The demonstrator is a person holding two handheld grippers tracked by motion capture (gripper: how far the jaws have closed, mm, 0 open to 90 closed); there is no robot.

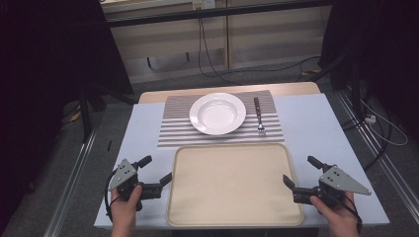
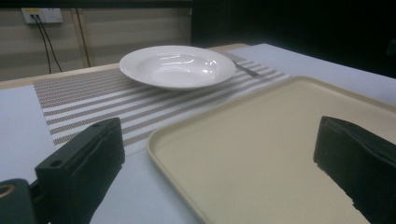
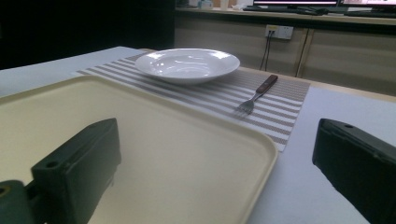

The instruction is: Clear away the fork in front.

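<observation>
The left gripper (image 1: 157,169) sat just off the left edge of the tray (image 1: 235,183), its fingers (image 2: 79,168) spread wide and holding nothing, one to the left of the tray and the other reaching over the tray's left rim. The tray itself, a plain beige one with nothing on it, lay flat on the tabletop (image 1: 311,128) nearest the person. Beyond the tray's far edge lay a striped placemat (image 1: 175,126), carrying a white plate (image 1: 217,113) and, right of the plate, a fork (image 1: 258,116) with its tines toward the tray. The right gripper (image 1: 302,170) mirrored the left one at the tray's right edge, fingers (image 3: 79,168) likewise spread apart and empty, one over the tray and one outside it.

Judging from this, both grippers looked set to pinch the tray's side rims. The rim is shallow and smooth, so a grip taken too near the lip could slip off. If one side closed or lifted ahead of the other, the tray might tilt or skate forward into the placemat, nudging the fork or plate. A push rather than a pinch could do the same.
</observation>
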